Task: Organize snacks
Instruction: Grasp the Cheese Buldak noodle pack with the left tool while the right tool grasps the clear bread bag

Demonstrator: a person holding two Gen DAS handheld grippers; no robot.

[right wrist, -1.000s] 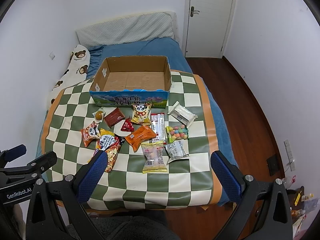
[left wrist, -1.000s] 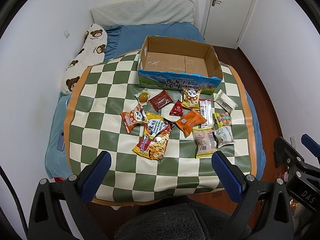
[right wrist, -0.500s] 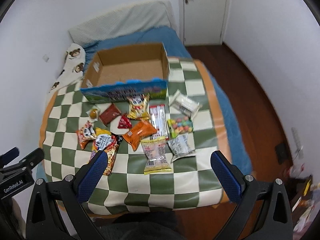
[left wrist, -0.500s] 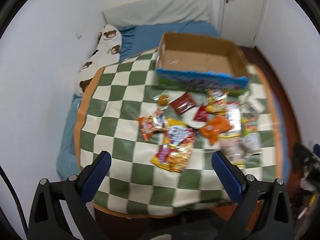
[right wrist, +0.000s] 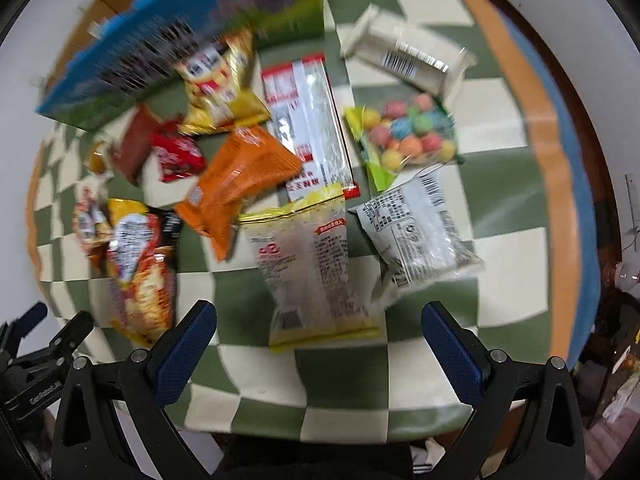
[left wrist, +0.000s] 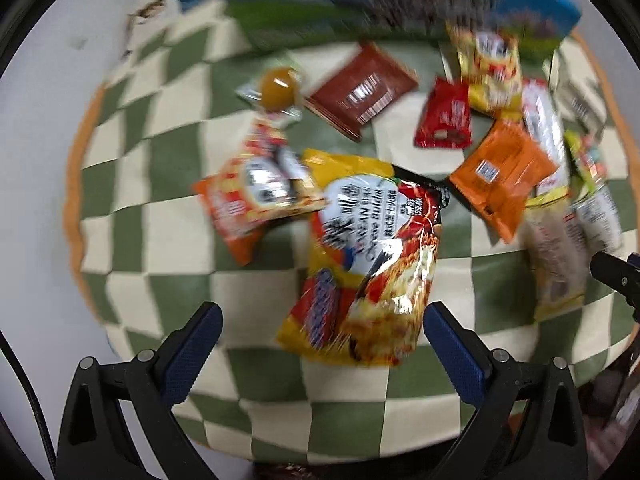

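1. The snacks lie scattered on the checked worktop (left wrist: 248, 384), in front of the blue box (right wrist: 200, 40), none inside it that I can see.
2. The big noodle bag (left wrist: 360, 264) lies just ahead of the left claw (left wrist: 320, 344), its long axis running away from the claw toward the box.
3. The clear yellow-edged bag (right wrist: 312, 272) lies likewise ahead of the right claw (right wrist: 318, 340), lengthwise away from it.
4. Both claws are spread wide and empty, each hovering above its own bag.
5. Each seems about equally near its bag; I'd guess either could go first.
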